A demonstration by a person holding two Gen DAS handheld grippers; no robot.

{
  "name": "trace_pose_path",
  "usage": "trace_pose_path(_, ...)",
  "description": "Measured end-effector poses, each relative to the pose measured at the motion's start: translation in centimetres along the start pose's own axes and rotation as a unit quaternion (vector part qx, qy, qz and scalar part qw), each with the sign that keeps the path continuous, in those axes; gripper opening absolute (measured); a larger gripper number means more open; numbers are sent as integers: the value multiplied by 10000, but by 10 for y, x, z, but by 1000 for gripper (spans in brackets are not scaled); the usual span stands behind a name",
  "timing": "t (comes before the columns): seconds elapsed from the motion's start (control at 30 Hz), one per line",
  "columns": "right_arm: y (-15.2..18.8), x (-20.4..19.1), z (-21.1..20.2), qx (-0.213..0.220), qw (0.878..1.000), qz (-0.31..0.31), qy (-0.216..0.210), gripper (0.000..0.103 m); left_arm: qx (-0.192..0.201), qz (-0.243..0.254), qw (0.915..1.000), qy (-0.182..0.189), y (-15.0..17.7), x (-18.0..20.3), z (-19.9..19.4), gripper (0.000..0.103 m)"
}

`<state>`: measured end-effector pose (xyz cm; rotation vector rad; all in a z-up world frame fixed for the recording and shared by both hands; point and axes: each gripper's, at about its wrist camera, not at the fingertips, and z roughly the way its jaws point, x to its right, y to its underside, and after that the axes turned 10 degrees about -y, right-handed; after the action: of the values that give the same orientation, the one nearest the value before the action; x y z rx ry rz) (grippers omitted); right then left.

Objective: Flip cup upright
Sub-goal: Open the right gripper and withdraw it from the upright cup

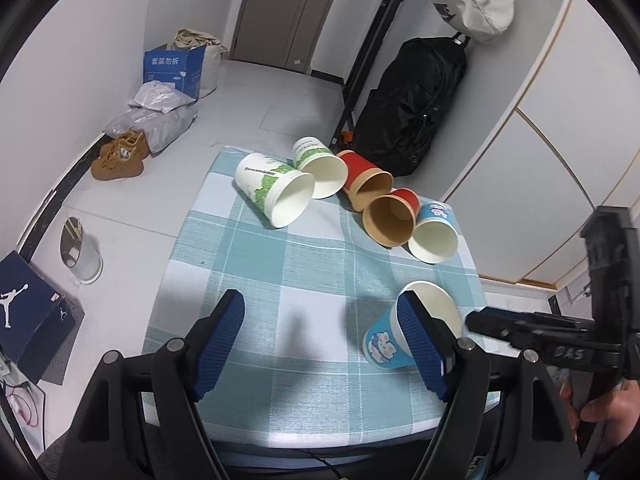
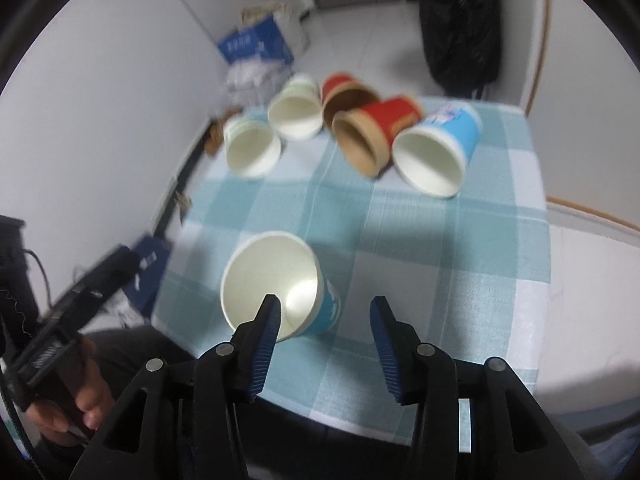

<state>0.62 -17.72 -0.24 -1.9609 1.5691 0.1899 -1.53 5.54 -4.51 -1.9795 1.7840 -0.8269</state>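
A blue cartoon-print paper cup point(image 1: 384, 340) stands upright, slightly tilted, near the table's front edge; in the right wrist view point(image 2: 276, 280) its white inside faces me. My left gripper point(image 1: 320, 312) is open, its right finger point(image 1: 420, 332) in front of the cup. My right gripper point(image 2: 324, 312) is open, its left finger point(image 2: 266, 324) over the cup's rim, the cup not between the jaws. Several cups lie on their sides at the far end: two green-white point(image 1: 276, 192), two red point(image 1: 390, 216), one blue point(image 1: 434, 234).
The small table carries a blue-and-white checked cloth point(image 1: 280, 280). On the floor are a blue shoebox point(image 1: 32, 316), a white bin point(image 1: 82, 252), brown shoes point(image 1: 120, 156) and bags. A black backpack point(image 1: 412, 100) hangs beyond the table.
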Motion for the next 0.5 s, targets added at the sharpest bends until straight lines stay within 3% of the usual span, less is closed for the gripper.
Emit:
trace_pose_path(0.07,6,1,-16,498,9986,-31,-145,48,69,87,9999,15,1,4,-2,75)
trace_pose_path(0.13,12,-1,-31,987,9948,-163,-170,56,213,172,9996,-30,2,9,-7,75)
trace_pose_path(0.2,18,-3,-41,1319,9905,-332,-203,57,384,209,9990,-74,2,13,-12,75)
trace_pose_path(0.43,43,-14,-68,2494,9635,-913,-334,81,872,300,9955,-240,4,23,-26,75)
trace_pose_path(0.5,47,-18,-71,2704,9566,-1032,-340,84,942,368,9943,-340,5,28,-27,75)
